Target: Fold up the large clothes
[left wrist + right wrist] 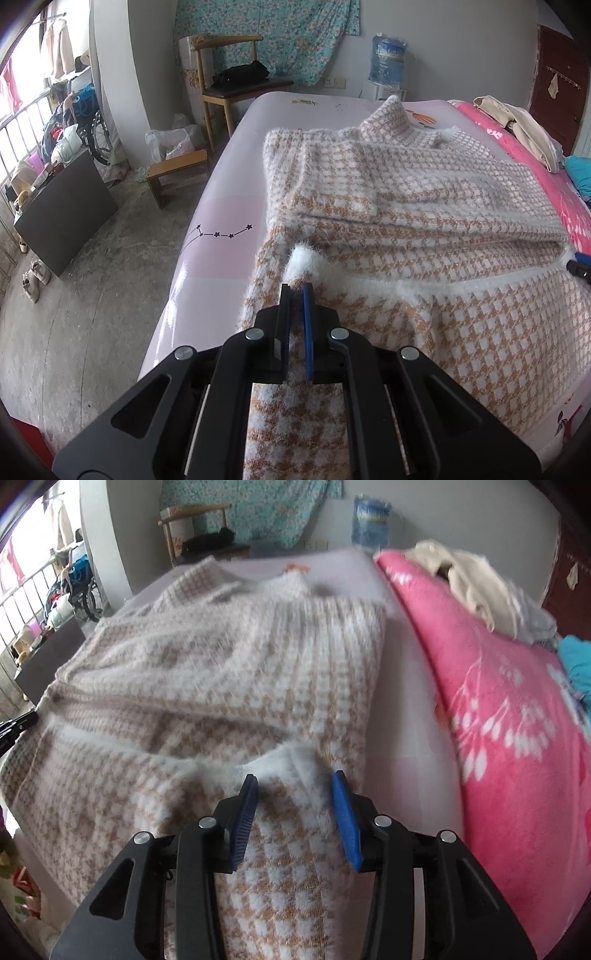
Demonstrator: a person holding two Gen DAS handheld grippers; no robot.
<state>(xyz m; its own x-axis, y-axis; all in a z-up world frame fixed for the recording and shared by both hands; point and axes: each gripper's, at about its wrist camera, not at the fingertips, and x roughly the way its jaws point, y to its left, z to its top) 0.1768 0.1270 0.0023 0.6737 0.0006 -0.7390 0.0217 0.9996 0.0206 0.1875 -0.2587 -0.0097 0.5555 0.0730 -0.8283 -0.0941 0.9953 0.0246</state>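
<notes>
A fuzzy orange-and-white houndstooth sweater point(406, 206) lies partly folded on the pale pink bed point(221, 206), sleeves folded across the body. My left gripper point(296, 290) is shut on the sweater's white hem at its left corner. In the right wrist view the sweater point(221, 686) looks blurred. My right gripper point(295, 777) is open, its blue pads either side of the hem's right corner, the fabric lying between them. The right gripper's tip point(580, 264) shows at the far right of the left wrist view, and the left gripper's tip point(18, 723) at the left edge of the right wrist view.
A pink floral blanket point(509, 738) lies along the bed's right side with beige clothes point(472, 583) piled on it. A wooden chair point(236, 85), a low stool point(177, 173), a dark cabinet point(62, 214) and a water dispenser point(386, 62) stand around the bed.
</notes>
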